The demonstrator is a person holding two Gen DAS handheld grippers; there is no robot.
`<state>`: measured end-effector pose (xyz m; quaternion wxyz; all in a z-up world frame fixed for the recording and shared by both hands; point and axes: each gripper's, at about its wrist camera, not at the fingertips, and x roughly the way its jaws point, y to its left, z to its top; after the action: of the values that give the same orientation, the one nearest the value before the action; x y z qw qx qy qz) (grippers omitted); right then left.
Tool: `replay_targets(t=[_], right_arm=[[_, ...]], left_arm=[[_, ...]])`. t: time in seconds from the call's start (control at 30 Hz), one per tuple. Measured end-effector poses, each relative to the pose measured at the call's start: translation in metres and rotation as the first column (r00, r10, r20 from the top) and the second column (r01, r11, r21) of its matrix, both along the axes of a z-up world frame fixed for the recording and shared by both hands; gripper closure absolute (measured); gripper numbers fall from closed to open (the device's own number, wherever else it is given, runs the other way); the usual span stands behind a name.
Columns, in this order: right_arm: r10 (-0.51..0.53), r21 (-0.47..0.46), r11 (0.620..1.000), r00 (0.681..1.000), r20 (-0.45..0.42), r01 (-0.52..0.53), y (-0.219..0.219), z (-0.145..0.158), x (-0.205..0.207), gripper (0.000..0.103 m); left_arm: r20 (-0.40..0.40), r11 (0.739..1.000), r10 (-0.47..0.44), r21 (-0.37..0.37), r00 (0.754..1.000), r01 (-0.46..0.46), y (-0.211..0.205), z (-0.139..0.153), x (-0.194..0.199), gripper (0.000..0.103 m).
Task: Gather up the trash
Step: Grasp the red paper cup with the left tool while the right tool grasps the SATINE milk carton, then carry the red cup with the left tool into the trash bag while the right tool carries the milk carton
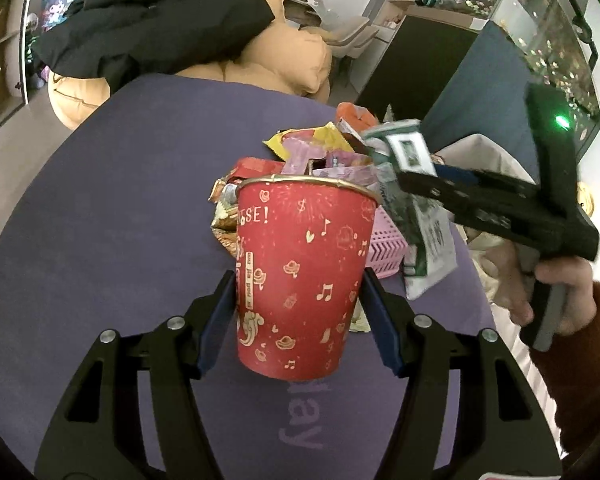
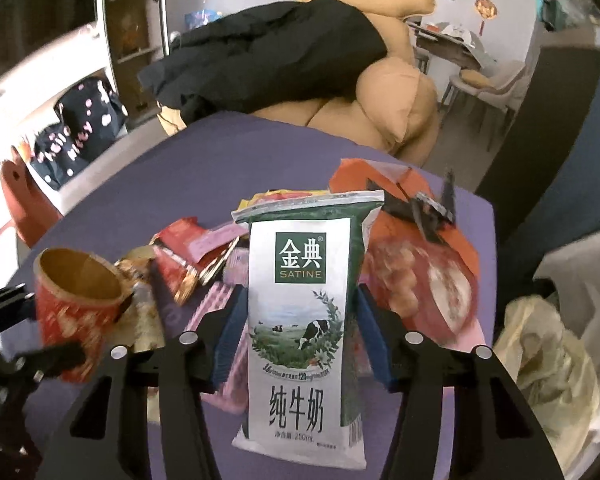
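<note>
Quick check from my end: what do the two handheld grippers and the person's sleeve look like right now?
Both the left gripper and right gripper have matte black angular arms with silver round pivot bolts and blue finger pads. The right unit carries a square black-and-white tag and a green light. The sleeve is rust-brown.

A home living room: behind the purple-covered table [image 2: 148, 184], a tan sofa [image 2: 396, 100] draped with a black coat [image 2: 268, 56]; dining chairs [image 2: 496, 80] beyond the sofa.

A black coat [image 2: 268, 60] lies draped over tan cushions [image 2: 396, 92] behind the purple table [image 1: 112, 208].
</note>
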<state>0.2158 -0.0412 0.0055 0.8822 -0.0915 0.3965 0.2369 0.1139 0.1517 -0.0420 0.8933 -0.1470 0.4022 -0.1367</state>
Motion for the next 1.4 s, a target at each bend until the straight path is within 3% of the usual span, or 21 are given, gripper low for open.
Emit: replay_targets(t=[0.37,0.7,0.83,1.17,1.4], right_arm=[[-0.068,0.077,0.995,0.997,0.045,0.064,-0.062,0.008,-0.053,0.051],[-0.100,0.092,0.991,0.994,0.048,0.096,-0.083,0.003,-0.056,0.051],[-0.094,0.096,0.991,0.994,0.057,0.088,-0.085,0.008,-0.062,0.051],[-0.123,0.154,0.983,0.986,0.115,0.104,-0.107,0.032,-0.080,0.052],[-0.177,0.196,0.971,0.963,0.202,0.137,-0.142,0.066,-0.090,0.052]], left_arm=[[-0.050,0.999,-0.049,-0.024,0.998,0.048,-0.008,0.001,0.011,0.040],[-0.080,1.000,-0.023,0.007,0.997,0.023,-0.015,-0.001,0.023,0.039],[-0.071,1.000,0.006,0.025,0.997,-0.004,-0.015,0.007,0.023,0.044],[0.064,0.997,0.015,0.072,0.998,-0.020,-0.028,0.054,0.003,0.044],[0.242,0.997,-0.016,0.073,0.970,-0.002,-0.060,0.100,-0.005,0.044]])
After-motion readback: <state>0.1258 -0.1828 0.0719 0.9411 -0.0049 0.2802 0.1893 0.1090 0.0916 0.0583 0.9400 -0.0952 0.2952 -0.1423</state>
